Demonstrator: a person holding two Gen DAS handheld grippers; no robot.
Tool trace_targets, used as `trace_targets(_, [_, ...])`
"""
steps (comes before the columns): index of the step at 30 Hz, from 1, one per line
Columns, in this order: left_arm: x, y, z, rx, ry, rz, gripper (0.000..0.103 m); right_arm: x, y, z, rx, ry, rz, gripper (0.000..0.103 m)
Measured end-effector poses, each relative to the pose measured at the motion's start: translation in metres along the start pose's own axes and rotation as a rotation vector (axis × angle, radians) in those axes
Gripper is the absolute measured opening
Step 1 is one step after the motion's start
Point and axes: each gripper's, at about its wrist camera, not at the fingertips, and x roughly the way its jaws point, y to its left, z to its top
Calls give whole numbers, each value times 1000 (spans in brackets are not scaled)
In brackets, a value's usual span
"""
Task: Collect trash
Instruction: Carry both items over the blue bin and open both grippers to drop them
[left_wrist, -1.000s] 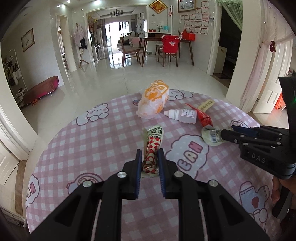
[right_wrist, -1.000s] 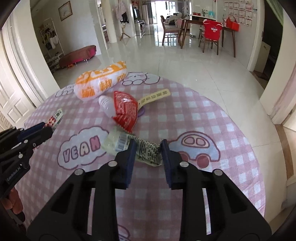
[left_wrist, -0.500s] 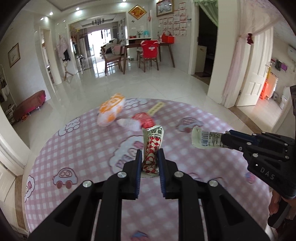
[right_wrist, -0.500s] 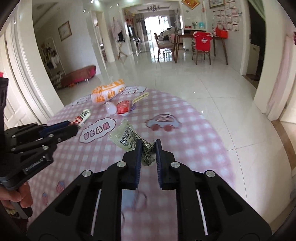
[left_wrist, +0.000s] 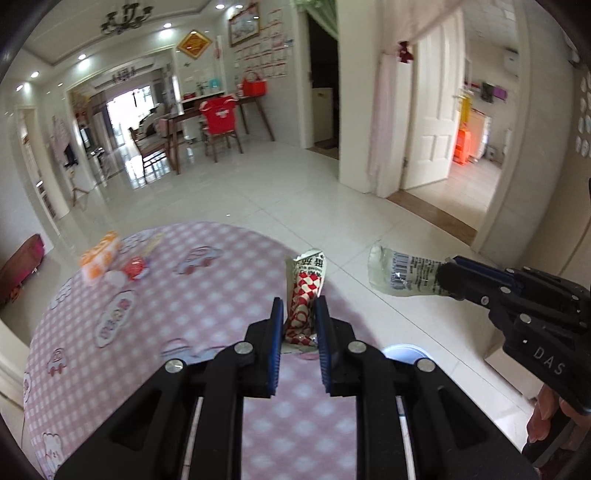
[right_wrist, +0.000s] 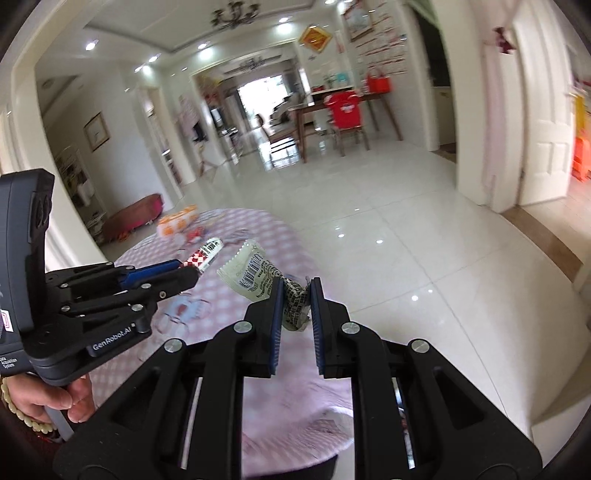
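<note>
Both grippers are loaded and off the table. The left gripper (left_wrist: 299, 314) is clamped on a red-and-white checked wrapper (left_wrist: 304, 286), which stands upright between the pads with its torn top free. The right gripper (right_wrist: 295, 299) is clamped on the crumpled end of a clear wrapper with a barcode (right_wrist: 251, 273); the flat printed end sticks out to the left, clear of the jaws. In the left view the right gripper shows at the right edge, its wrapper hanging over the tiled floor (left_wrist: 332, 192) beyond the table's rim. The pink checked table (left_wrist: 166, 302) carries more trash at its far side: an orange-and-white bag (left_wrist: 99, 254), a small red wrapper (left_wrist: 135, 266) and something pale just beside them, too blurred to name. A pale blue round rim (left_wrist: 404, 352) shows low behind the left gripper's fingers; it may be a bin, but this cannot be confirmed. Judgement: the step in hand is the carry, with two pieces lifted and on their way to disposal. The next move calls for bringing both grippers over the receptacle, then parting the jaws so each wrapper drops inside. The light wrappers may cling to the pads or drift on release. Three pieces or so are left on the table.
</note>
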Motion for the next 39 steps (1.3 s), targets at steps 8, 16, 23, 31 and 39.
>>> trace_targets(8, [33, -95, -4, 109, 55, -95, 17, -54, -82, -35, 139, -47, -122, 14])
trace_targets(16, [70, -167, -13, 189, 125, -156, 17, -73, -142, -69, 280, -57, -192, 14])
trace_targets(23, [89, -205, -15, 220, 152, -181, 17, -78, -169, -81, 347, -74, -231, 14])
trace_targets(31, [99, -215, -10, 187, 147, -176, 68, -85, -187, -92, 398, -94, -241, 15])
trace_targets(39, [88, -213, -10, 203, 124, -144, 68, -82, -189, -95, 411, -89, -225, 15])
